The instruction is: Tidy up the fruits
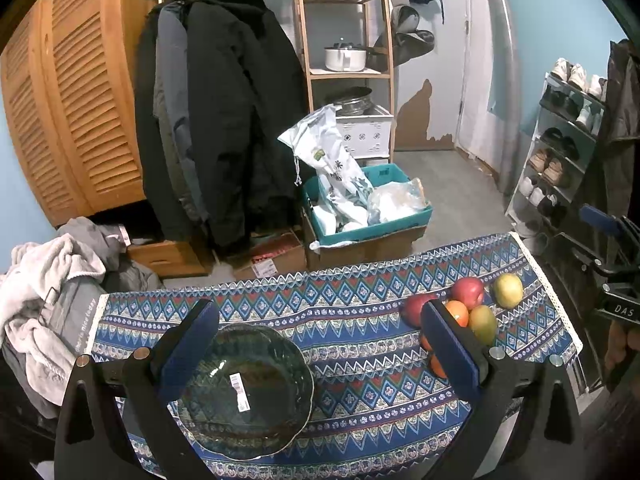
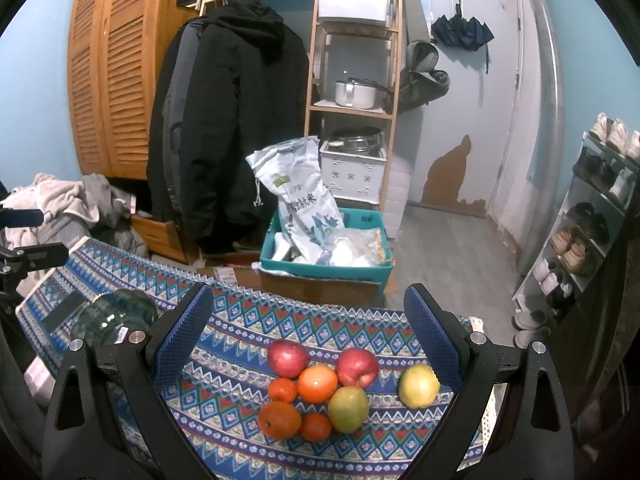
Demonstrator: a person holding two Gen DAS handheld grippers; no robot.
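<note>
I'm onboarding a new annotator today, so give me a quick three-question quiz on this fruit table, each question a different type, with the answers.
1. True or false: the glass bowl already holds fruit.
2. Multiple choice: how many orange-coloured fruits lie on the patterned tablecloth in the right wrist view? A) two B) four C) six
3. Fill in: the yellow-green fruit lying apart from the cluster is nearest the ____ finger of the right gripper.

Key: 1. False; the bowl is empty, with only a barcode sticker showing. 2. B. 3. Right. Both the right gripper and the left gripper have their jaws open and hold nothing.
</note>
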